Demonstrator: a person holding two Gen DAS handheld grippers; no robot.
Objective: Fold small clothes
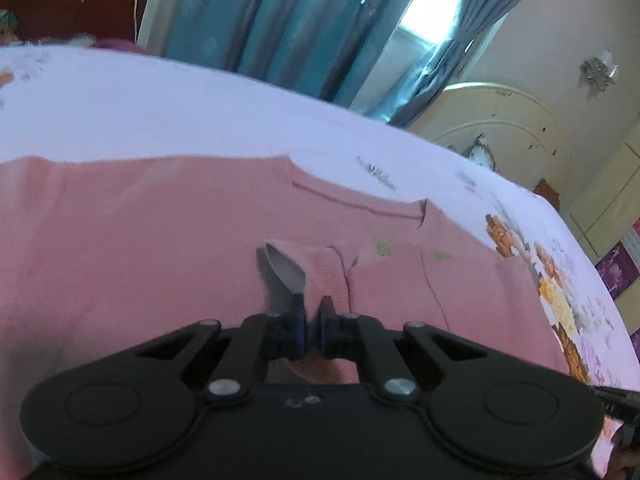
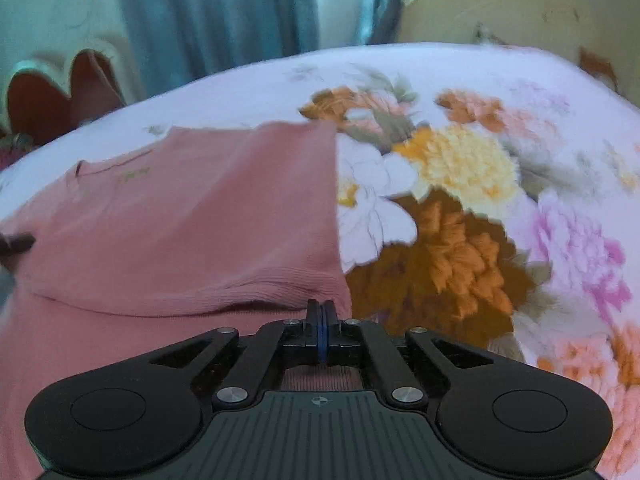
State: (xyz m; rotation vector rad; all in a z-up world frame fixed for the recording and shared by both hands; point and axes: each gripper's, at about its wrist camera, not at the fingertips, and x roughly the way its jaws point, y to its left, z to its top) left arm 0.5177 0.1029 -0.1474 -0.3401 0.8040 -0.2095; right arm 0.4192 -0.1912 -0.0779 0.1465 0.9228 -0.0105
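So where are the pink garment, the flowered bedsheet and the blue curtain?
pink garment point(image 2: 192, 216): right wrist view, on the folded-over upper layer.
flowered bedsheet point(image 2: 460, 172): right wrist view, on the yellow flower print.
blue curtain point(image 1: 280, 12): left wrist view, on its hanging folds.

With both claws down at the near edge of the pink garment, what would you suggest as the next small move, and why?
Probably lift both claws a little and carry the near edge toward the far edge. The right claw looks shut at the hem of the pink garment, near its corner. The left claw looks nearly shut at the ribbed fold. The garment lies flat on the floral bedspread, so a fold away seems clear.
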